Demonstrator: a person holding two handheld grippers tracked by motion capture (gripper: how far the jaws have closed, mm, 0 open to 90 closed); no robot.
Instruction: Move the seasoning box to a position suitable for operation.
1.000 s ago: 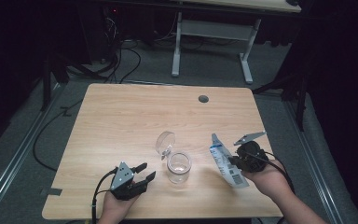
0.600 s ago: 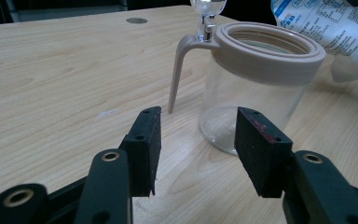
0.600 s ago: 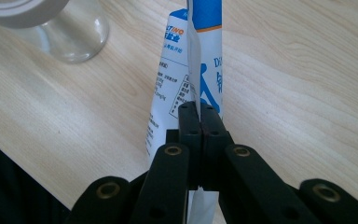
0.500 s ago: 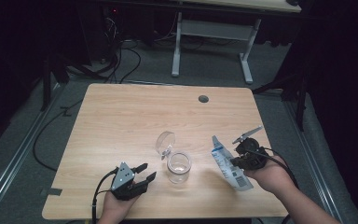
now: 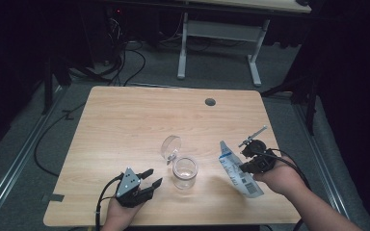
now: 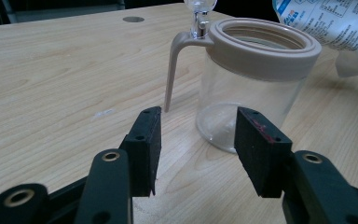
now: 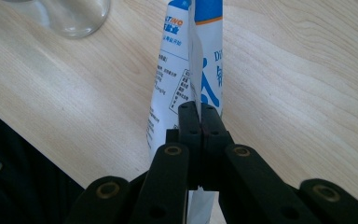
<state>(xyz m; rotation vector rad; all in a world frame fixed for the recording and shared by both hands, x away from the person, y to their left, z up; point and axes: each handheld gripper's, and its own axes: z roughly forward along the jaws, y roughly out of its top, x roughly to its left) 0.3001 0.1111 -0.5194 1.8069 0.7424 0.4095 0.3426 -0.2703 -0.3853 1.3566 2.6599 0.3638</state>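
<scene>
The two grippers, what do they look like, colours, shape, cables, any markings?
Both are black, two-jaw tools. The left gripper carries a grey three-cornered plate on top and a black cable trailing off the table edge; its flat rectangular pads show a faint red smear on one edge. The right gripper has a thin metal rod sticking up and a black cable looping behind. Forearms are bare, no sleeves visible.
</scene>
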